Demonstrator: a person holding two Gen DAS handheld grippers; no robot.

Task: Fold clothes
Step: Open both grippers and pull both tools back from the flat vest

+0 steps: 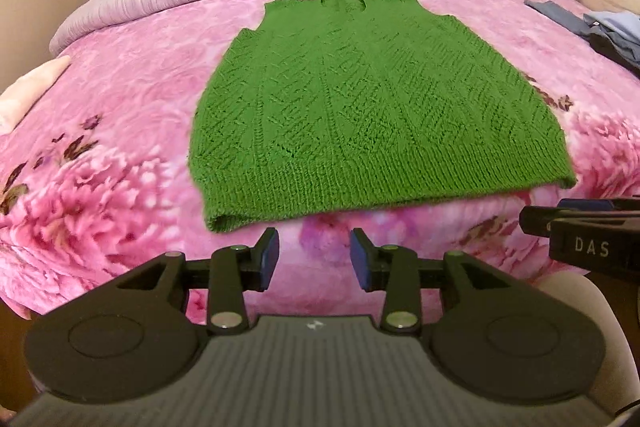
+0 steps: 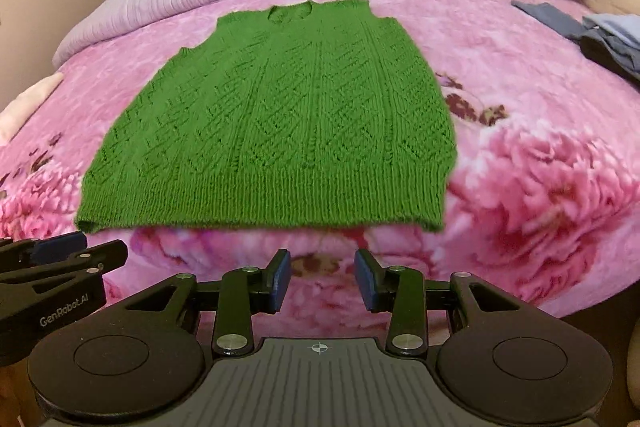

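Left claw gaping, right claw gaping, green vest flat on bed

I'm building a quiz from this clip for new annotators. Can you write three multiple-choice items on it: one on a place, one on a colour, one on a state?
1. Where do the folded blue clothes lie?
A. right of the vest
B. on the vest
C. on the pillow

2. What colour is the knitted vest?
A. blue
B. green
C. white

3. How does the left gripper stand?
A. shut on the hem
B. shut on nothing
C. open, short of the hem

Key: 1 A, they sit on the pink blanket at the right edge; 2 B, it is green throughout; 3 C, blanket shows between its fingers.
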